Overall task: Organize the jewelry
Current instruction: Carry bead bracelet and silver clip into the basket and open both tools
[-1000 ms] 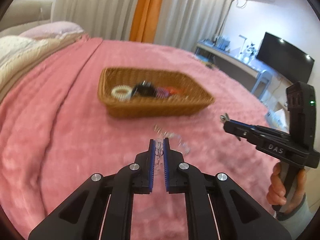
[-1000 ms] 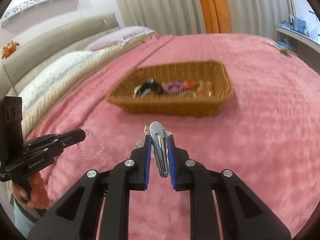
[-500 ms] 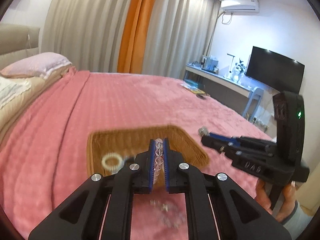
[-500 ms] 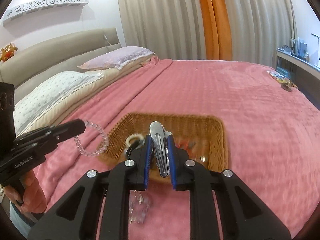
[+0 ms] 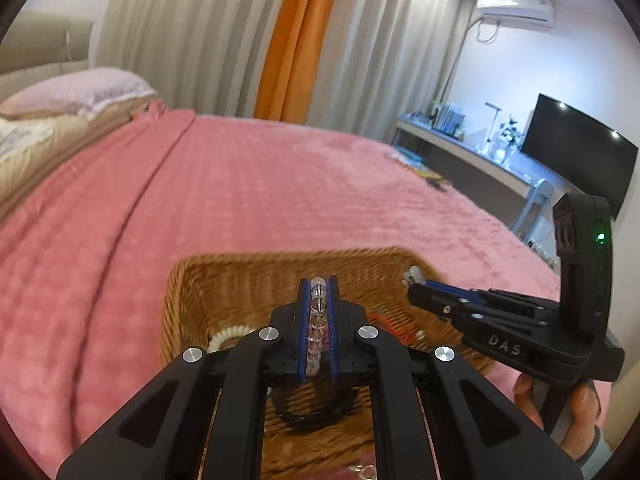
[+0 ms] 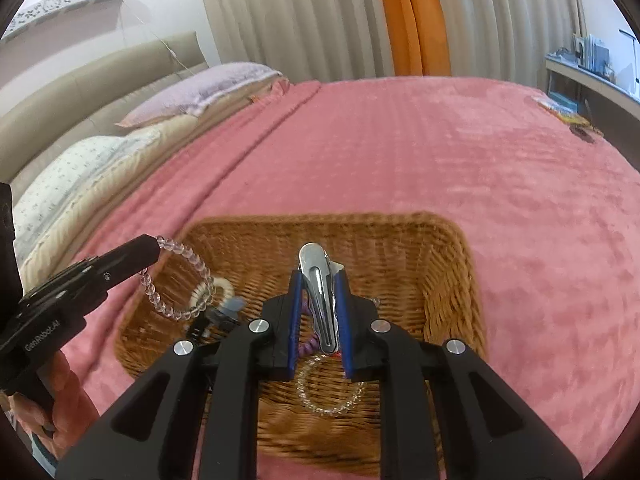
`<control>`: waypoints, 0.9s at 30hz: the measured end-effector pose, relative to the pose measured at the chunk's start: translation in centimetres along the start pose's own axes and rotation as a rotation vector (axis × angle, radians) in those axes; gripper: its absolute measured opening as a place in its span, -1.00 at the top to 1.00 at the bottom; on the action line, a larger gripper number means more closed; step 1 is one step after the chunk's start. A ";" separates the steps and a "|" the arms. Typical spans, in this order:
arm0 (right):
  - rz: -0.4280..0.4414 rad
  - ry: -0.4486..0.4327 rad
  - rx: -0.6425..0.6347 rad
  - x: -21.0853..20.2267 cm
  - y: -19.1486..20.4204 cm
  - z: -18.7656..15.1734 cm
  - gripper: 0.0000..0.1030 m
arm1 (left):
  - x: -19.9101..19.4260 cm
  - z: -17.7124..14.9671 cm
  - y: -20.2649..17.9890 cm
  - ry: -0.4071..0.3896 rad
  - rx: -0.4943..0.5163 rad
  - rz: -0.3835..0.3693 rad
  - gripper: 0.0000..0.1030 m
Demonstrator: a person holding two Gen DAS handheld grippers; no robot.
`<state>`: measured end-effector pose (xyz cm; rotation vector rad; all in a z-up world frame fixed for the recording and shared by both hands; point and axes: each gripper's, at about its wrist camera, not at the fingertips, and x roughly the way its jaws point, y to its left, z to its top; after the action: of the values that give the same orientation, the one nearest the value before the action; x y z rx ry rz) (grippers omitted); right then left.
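As held, hair clip (image 6: 319,296) lengthwise, tip seemingly forward.

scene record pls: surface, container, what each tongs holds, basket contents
surface: pink blanket
container: wicker basket
left tongs: shut on clear bead bracelet, over basket
right tongs: shut on silver hair clip, over basket
basket contents: second bead bracelet, purple coil tie, white ring; rest unclear

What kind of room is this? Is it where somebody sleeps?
Most likely yes, a bedroom. A big bed with a pink blanket and pillows by a headboard fills the view, long curtains hang behind it, and a TV stands by a desk at the side.
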<state>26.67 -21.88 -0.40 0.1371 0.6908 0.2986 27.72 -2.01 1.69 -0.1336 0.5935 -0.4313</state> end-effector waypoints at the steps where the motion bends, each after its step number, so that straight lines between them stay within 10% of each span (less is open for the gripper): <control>1: -0.003 0.014 -0.001 0.4 0.0 -0.1 0.73 | 0.5 -0.2 0.3 0.011 -0.008 0.004 0.89; 12: -0.016 0.069 -0.005 1.9 0.0 -1.0 0.72 | 1.5 -1.2 1.2 0.059 -0.034 0.022 0.86; 17: -0.006 0.047 0.011 1.2 -0.5 -1.0 0.69 | 0.2 -1.1 1.4 0.022 -0.057 0.003 0.15; 27: 0.006 -0.013 0.012 -2.1 -0.1 -1.2 0.45 | -4.3 -1.0 0.1 -0.064 -0.069 -0.048 0.03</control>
<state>24.37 -22.57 -0.11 0.1522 0.6797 0.2991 23.97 -0.05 3.01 -0.2272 0.5430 -0.4518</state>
